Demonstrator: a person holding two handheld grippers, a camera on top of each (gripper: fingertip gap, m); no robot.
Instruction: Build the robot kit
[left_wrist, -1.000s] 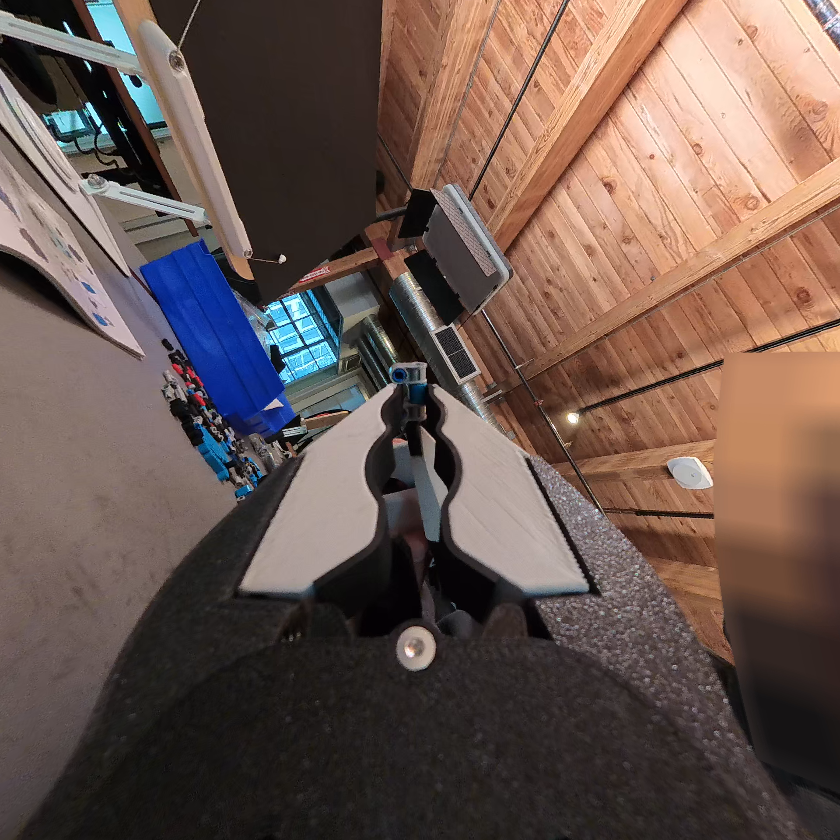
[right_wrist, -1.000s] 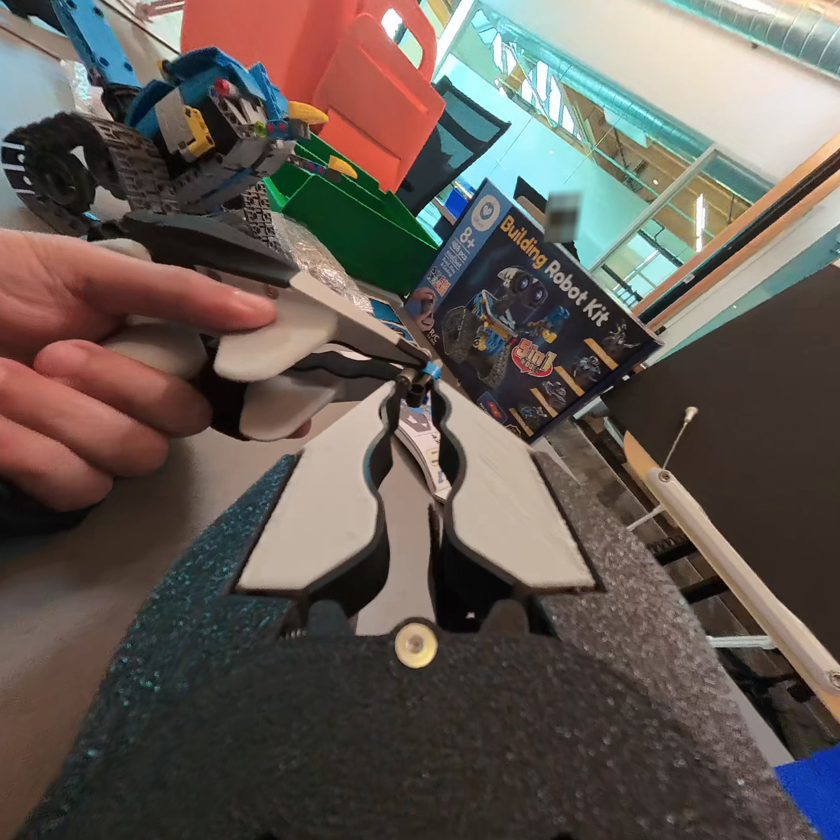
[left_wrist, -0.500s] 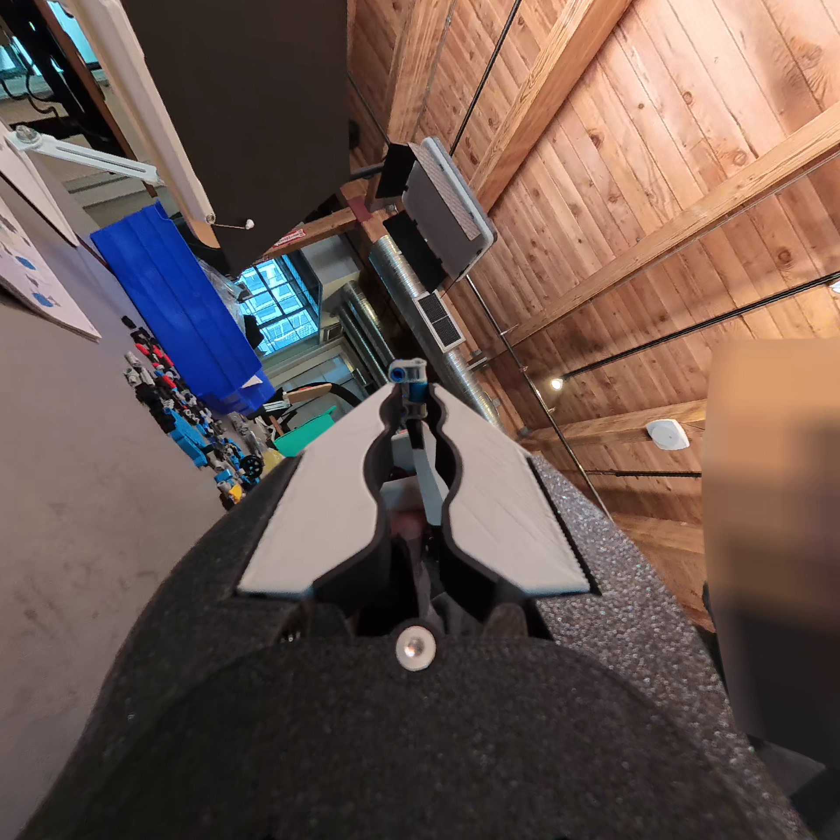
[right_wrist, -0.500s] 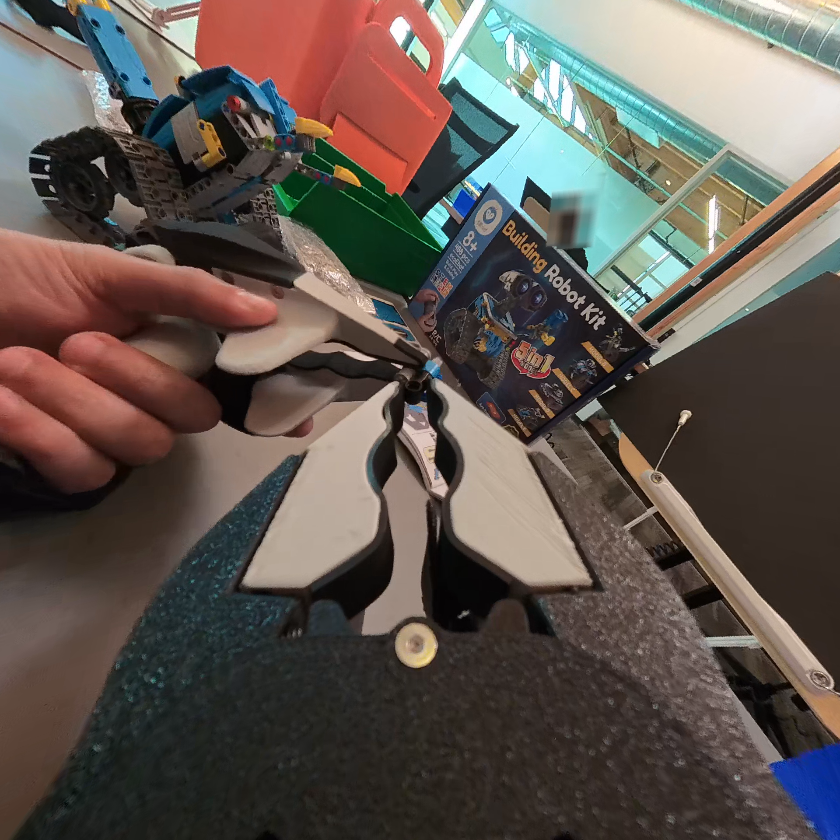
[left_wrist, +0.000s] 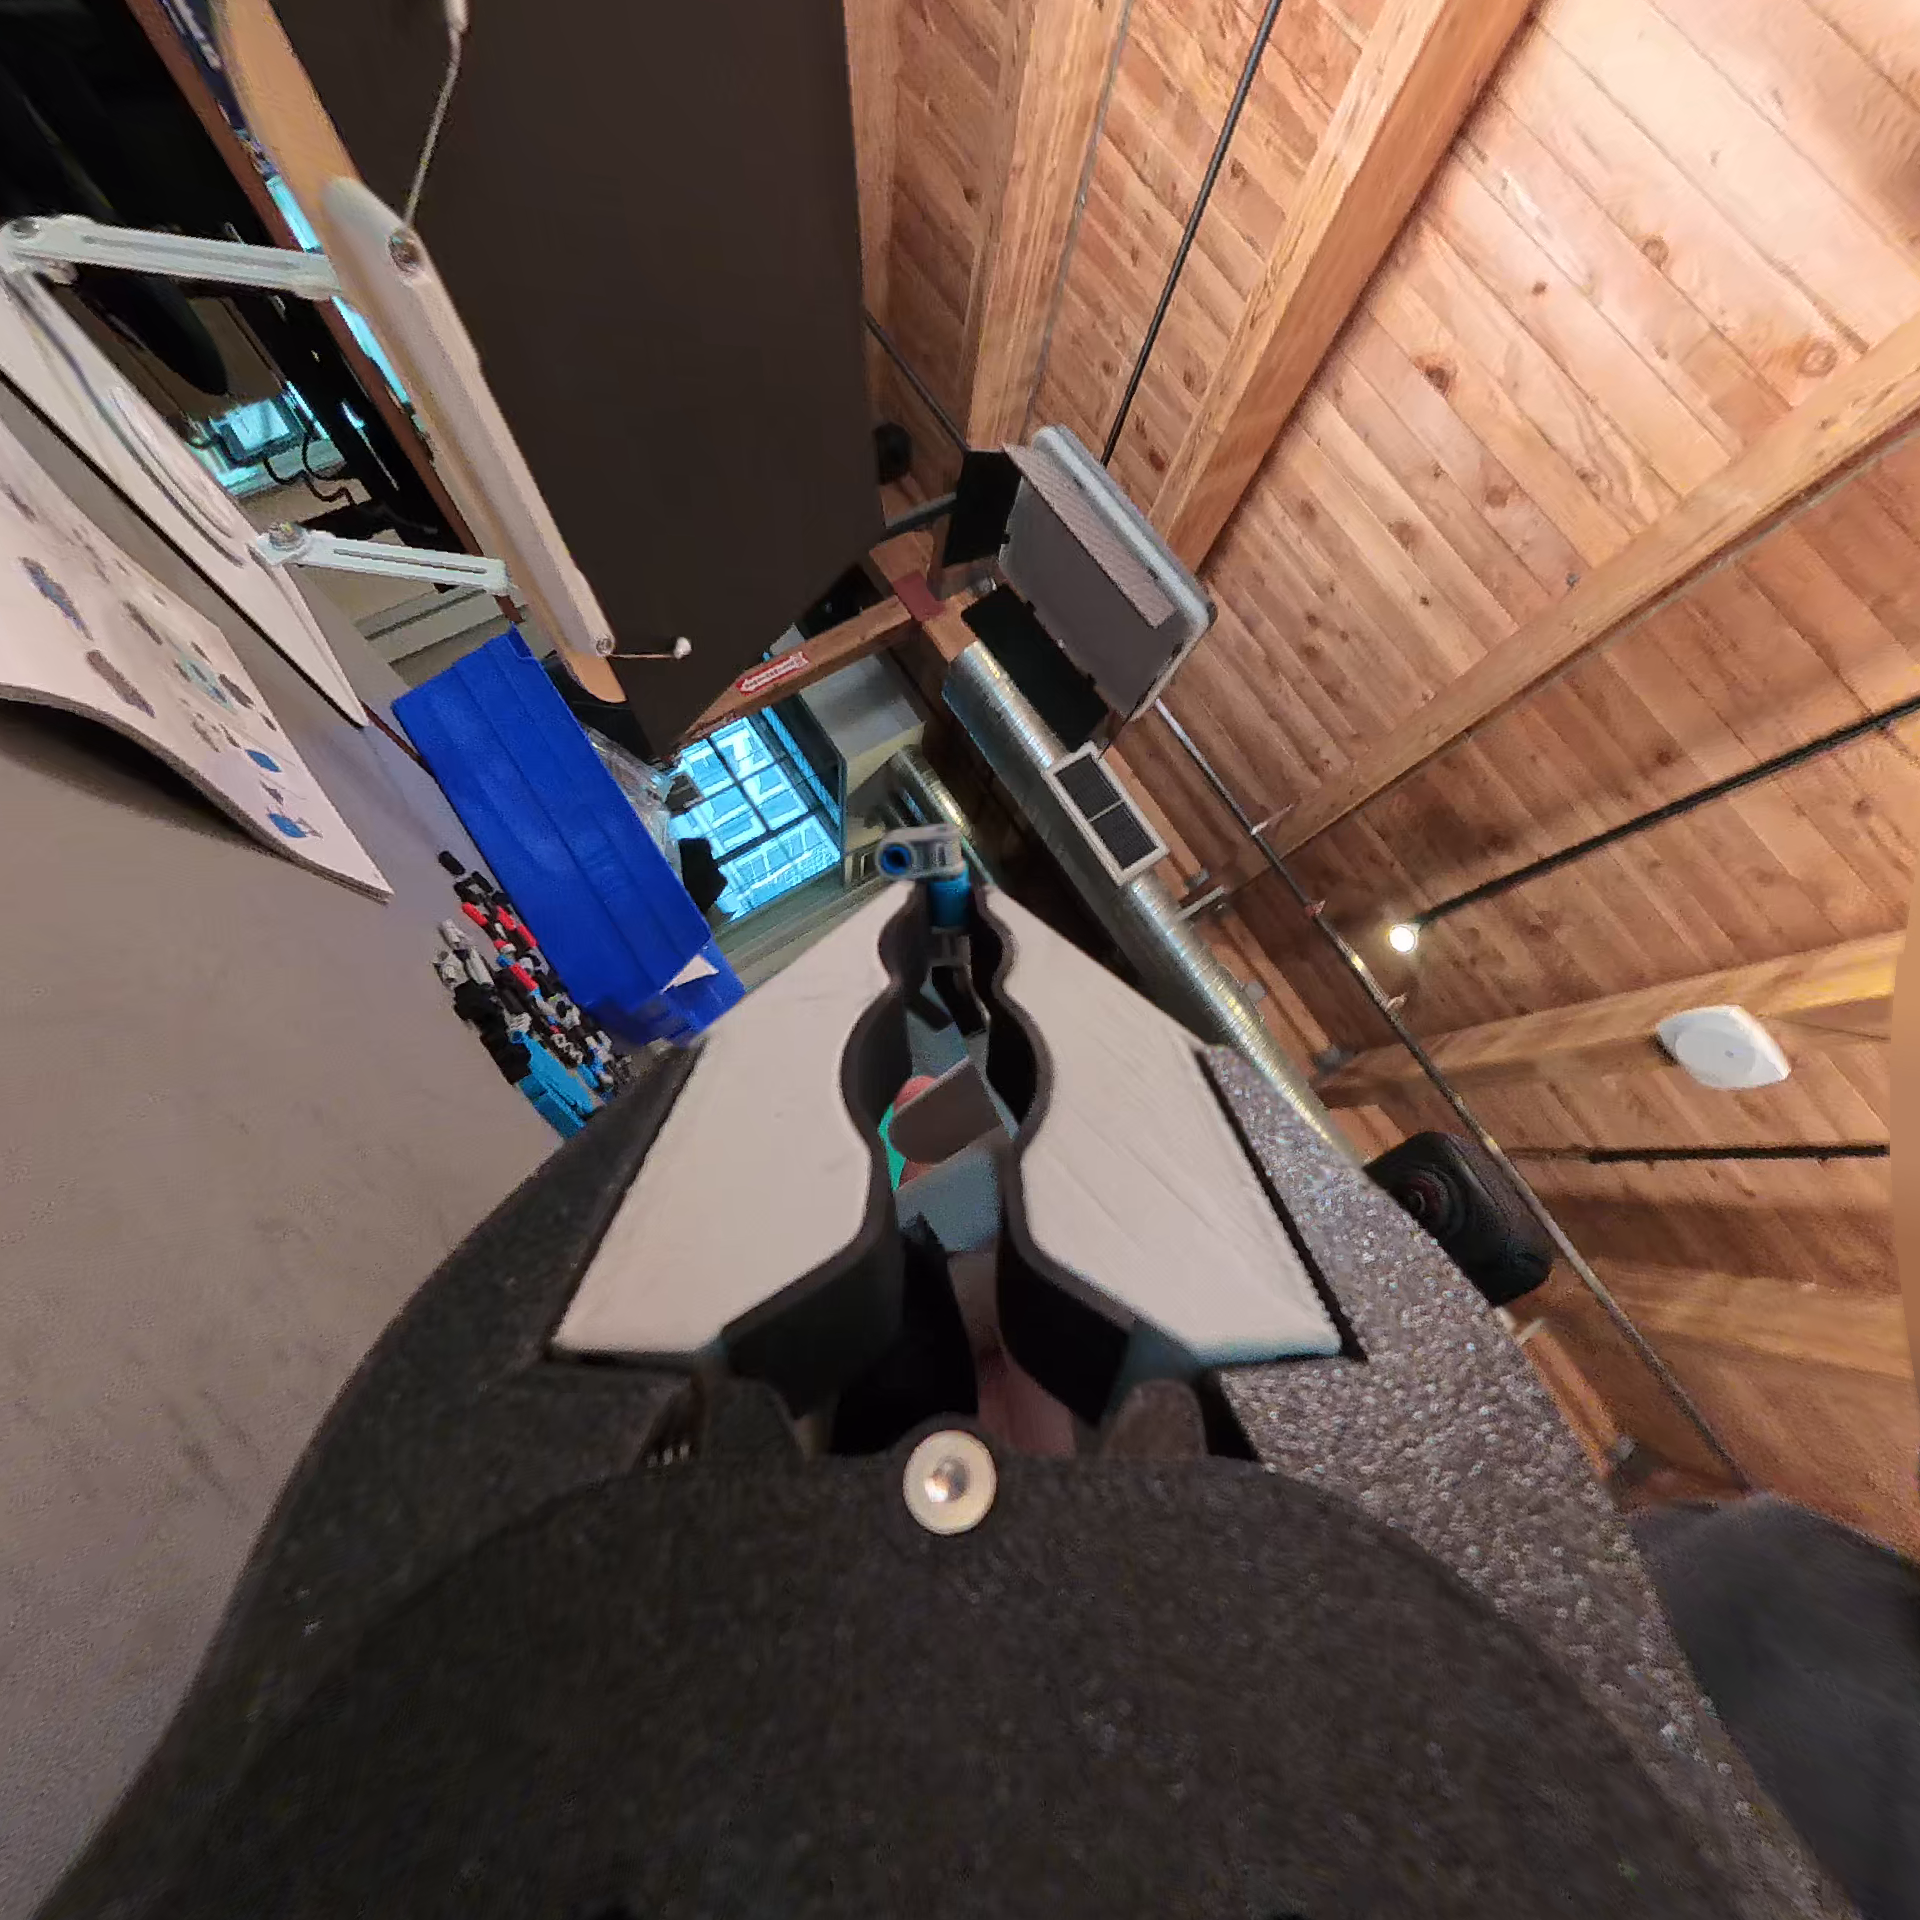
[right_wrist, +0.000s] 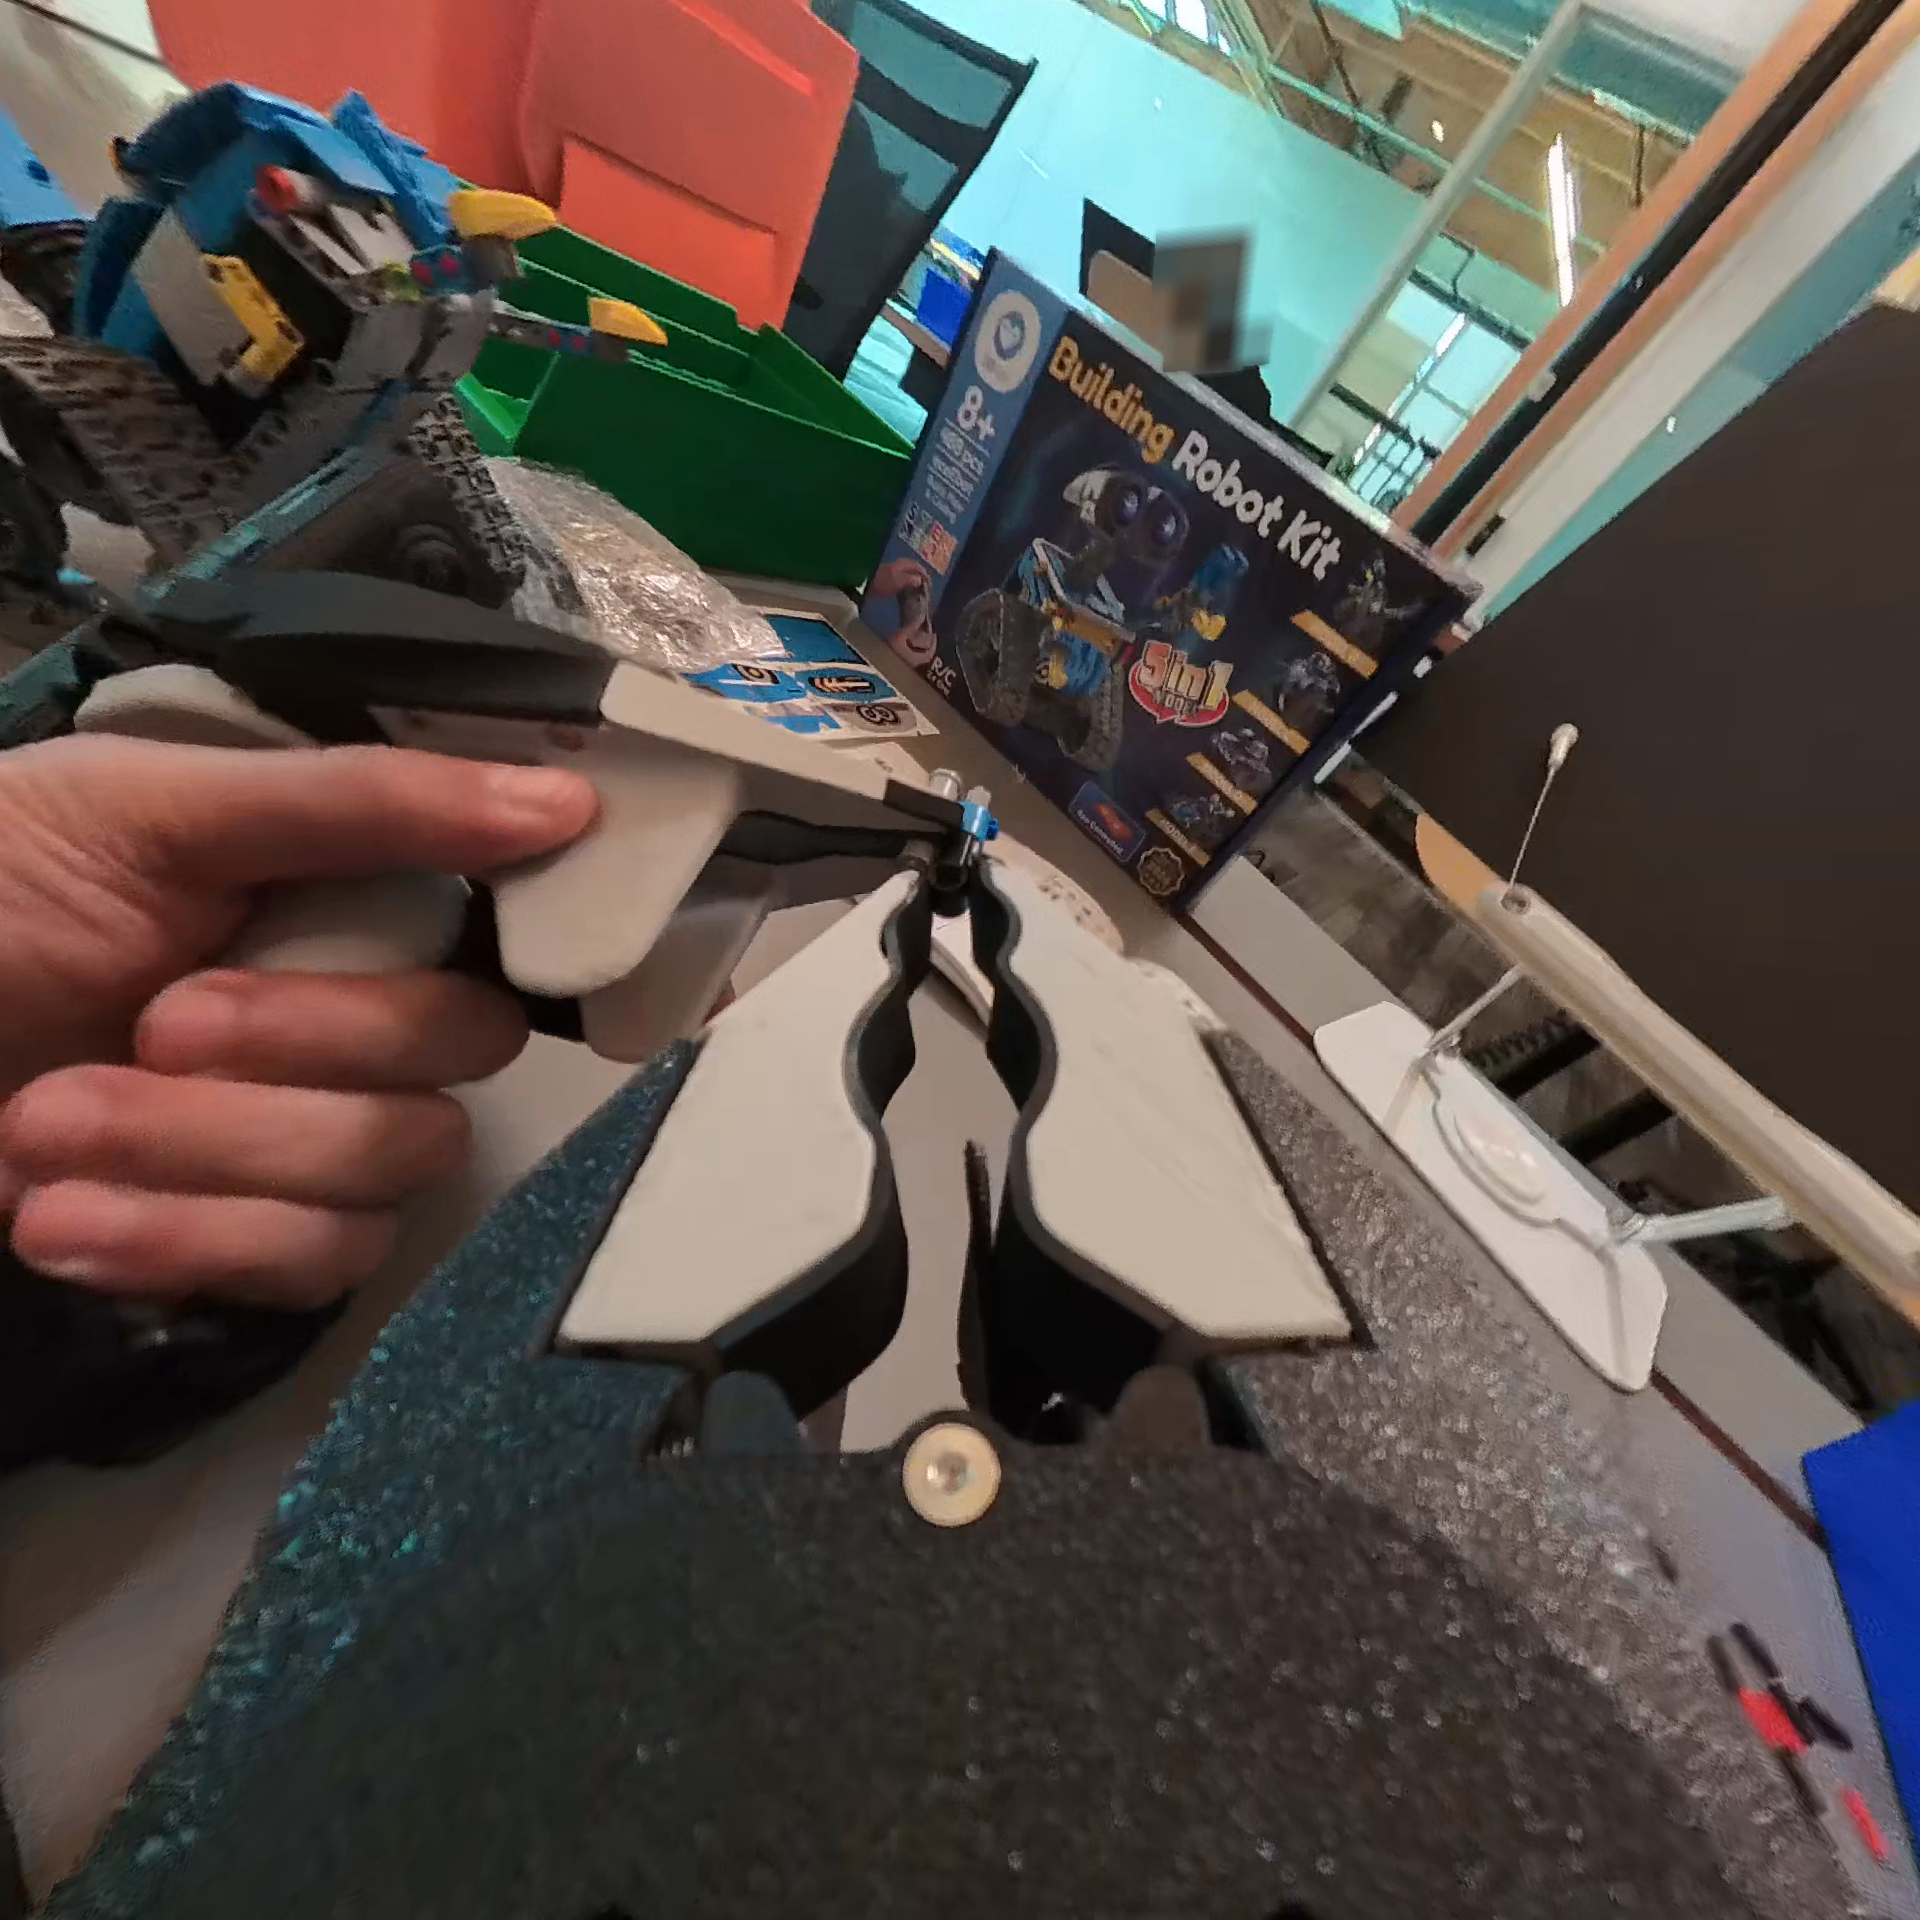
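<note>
Left wrist view, grey table (left_wrist: 187, 1195), blue bin (left_wrist: 551, 821), plank ceiling (left_wrist: 1507, 312).

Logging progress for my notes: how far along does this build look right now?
Done: the blue tracked model looks largely assembled. In hand: the left gripper is shut on a small blue-and-grey connector, the right gripper on a black pin, tips close together. Left: loose pieces lie beside the blue bin.
</note>
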